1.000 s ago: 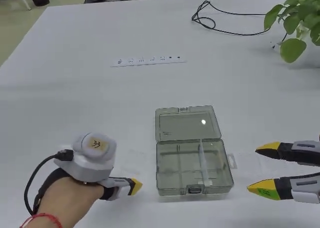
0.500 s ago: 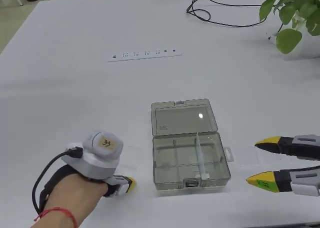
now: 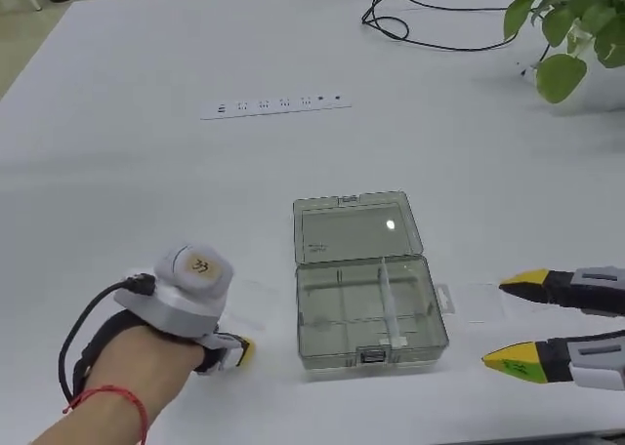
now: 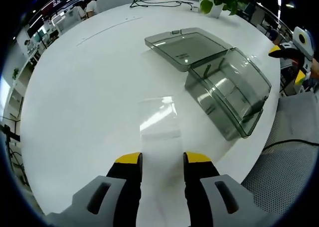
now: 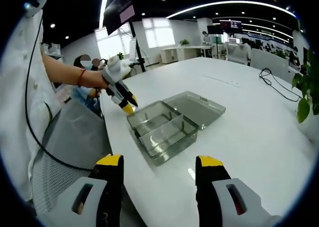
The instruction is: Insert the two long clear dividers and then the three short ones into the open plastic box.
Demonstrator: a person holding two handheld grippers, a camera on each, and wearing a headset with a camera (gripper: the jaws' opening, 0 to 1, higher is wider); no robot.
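The open clear-grey plastic box (image 3: 337, 313) lies near the table's front edge, its lid (image 3: 356, 225) folded flat behind it. One long clear divider (image 3: 385, 299) stands inside, right of the middle. Loose clear dividers (image 4: 158, 116) lie flat on the table just ahead of my left gripper (image 4: 162, 160), which is open and holds nothing. In the head view this gripper (image 3: 237, 352) sits left of the box. More faint clear pieces (image 3: 479, 303) lie right of the box. My right gripper (image 3: 518, 326) hovers there, open and empty, a little off the box (image 5: 162, 127).
A white power strip (image 3: 273, 104) lies across the far middle of the table. A black cable (image 3: 420, 30) coils at the back, and a green plant (image 3: 571, 25) stands at the back right. The table's front edge runs close below the box.
My left gripper has drawn a little left, away from the box and toward the loose clear pieces. The right gripper has hardly moved. The head camera has shifted slightly.
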